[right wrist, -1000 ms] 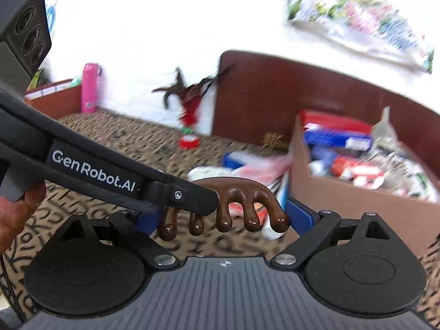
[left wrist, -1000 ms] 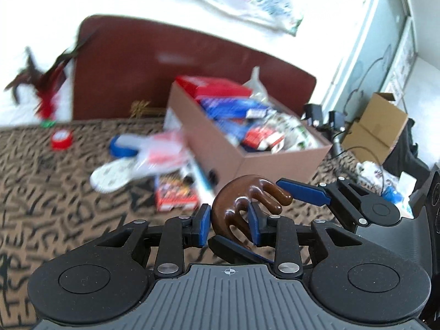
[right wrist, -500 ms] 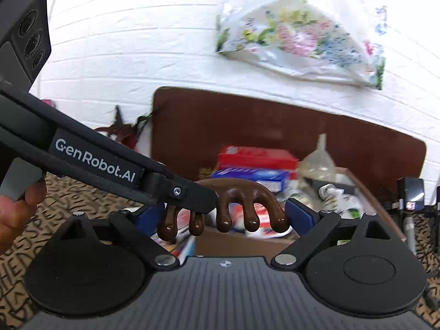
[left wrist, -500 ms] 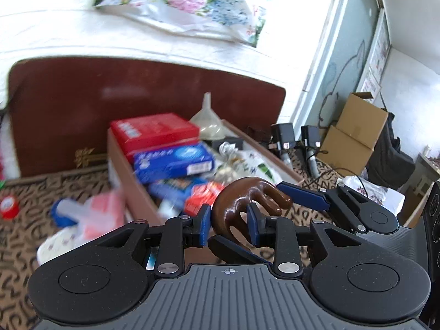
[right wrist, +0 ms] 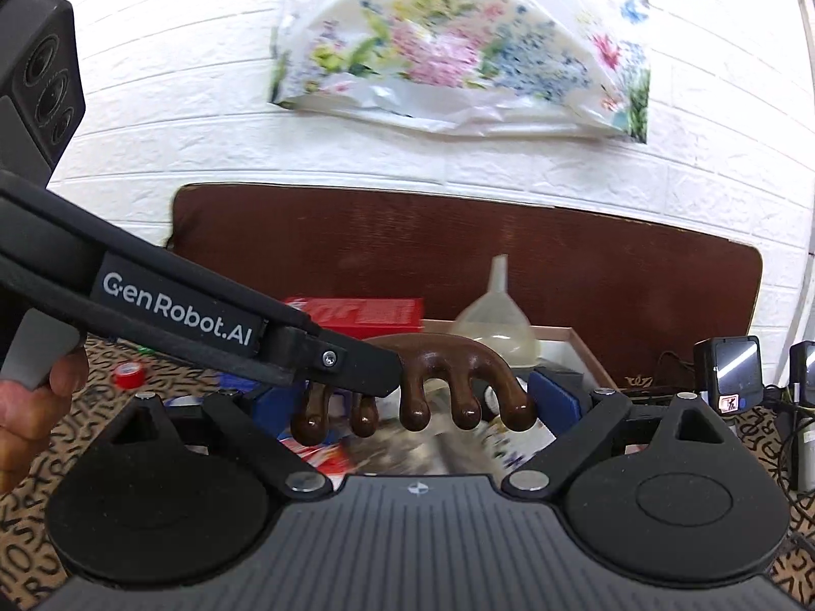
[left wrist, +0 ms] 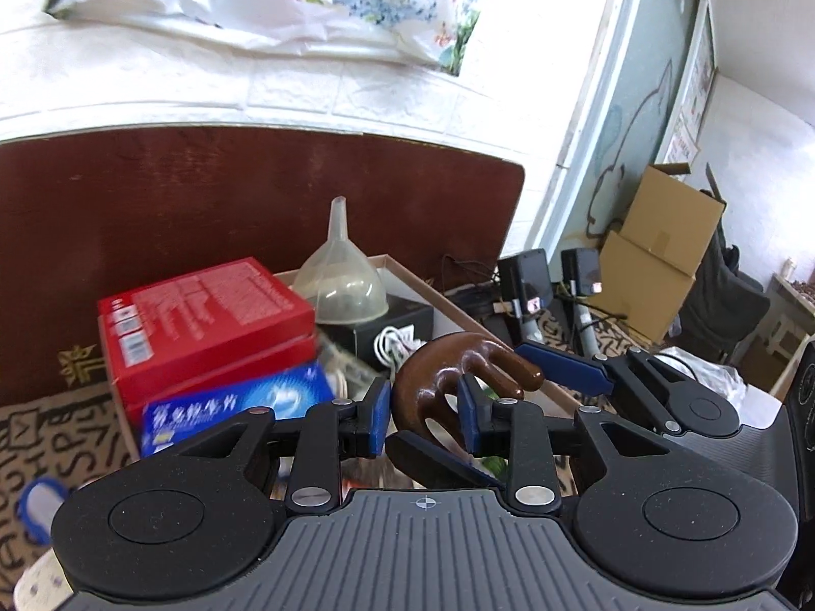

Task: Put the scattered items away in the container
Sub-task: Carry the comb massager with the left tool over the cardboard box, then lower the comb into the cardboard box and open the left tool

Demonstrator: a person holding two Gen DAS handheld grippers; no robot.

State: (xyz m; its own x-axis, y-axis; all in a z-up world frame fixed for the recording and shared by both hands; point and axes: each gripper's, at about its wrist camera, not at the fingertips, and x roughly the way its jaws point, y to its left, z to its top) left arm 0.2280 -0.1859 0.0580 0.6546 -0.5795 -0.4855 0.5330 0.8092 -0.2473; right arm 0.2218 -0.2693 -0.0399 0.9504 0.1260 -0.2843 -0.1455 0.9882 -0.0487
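Where both pinch: glossy brown five-pronged wooden comb (left hand-held gripper, right hand-held gripper).

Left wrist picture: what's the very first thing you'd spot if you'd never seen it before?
Probably the shiny brown wooden comb-shaped massager with fat rounded prongs, pinched in the left claw right in the middle. Just behind it sits the brown cardboard box crammed with stuff, where a cloudy plastic funnel pokes up beside a bright red carton.
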